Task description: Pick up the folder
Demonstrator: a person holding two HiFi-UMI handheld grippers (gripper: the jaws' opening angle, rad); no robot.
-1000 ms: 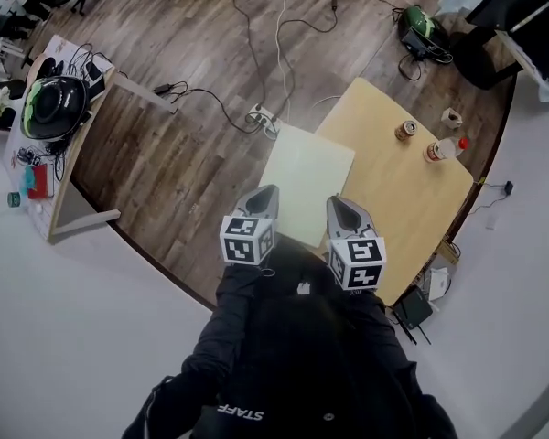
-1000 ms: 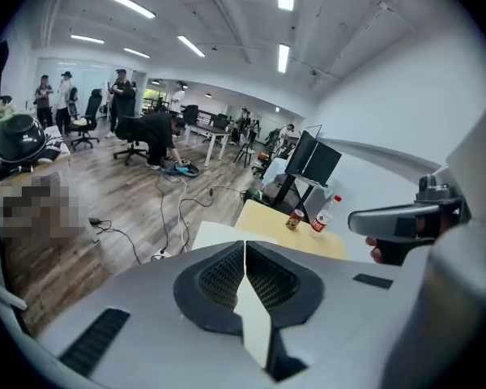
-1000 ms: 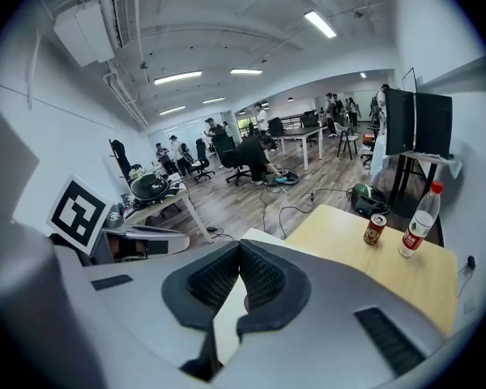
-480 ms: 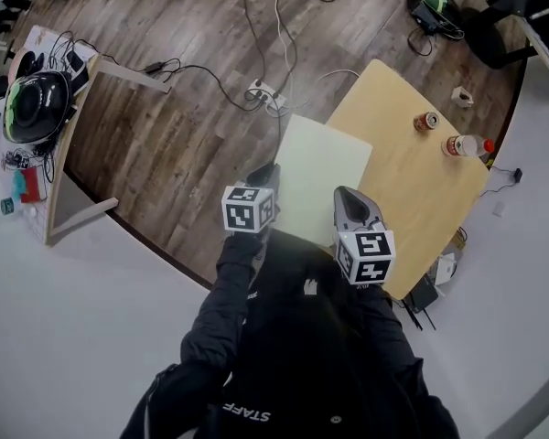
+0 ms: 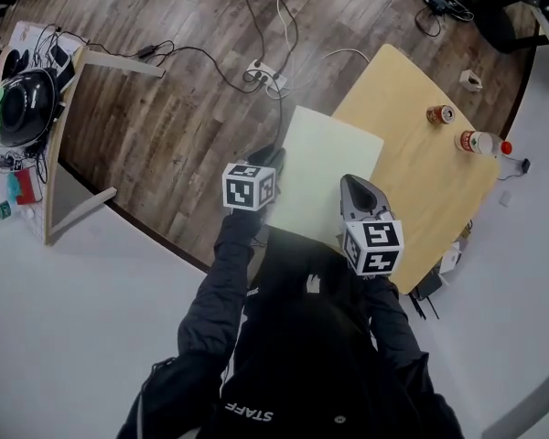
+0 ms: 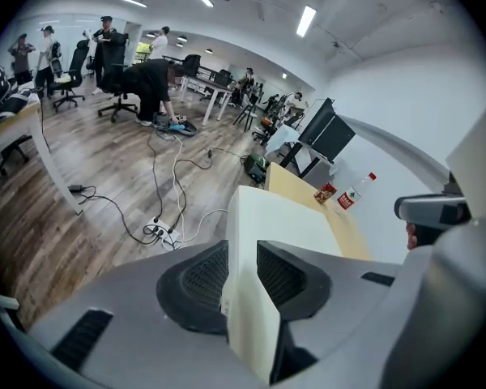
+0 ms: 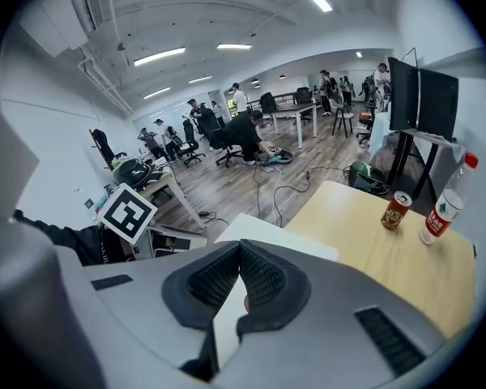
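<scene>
pinching folder [image 5: 331, 163] w/ right gripper [image 7: 238, 256], left gripper [image 6: 243, 258] jaws just opening round it; near edge hidden.

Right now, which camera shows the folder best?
The head view: nearly the whole folder shows, extending past the table edge. The left gripper view shows its near edge between jaws that have just been opening; the right gripper view shows a corner clamped between jaws.

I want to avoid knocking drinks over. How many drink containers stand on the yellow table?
2: a red can and a red-capped bottle, side by side near the yellow table's far right edge. A small pale thing beyond them is too small to tell.
</scene>
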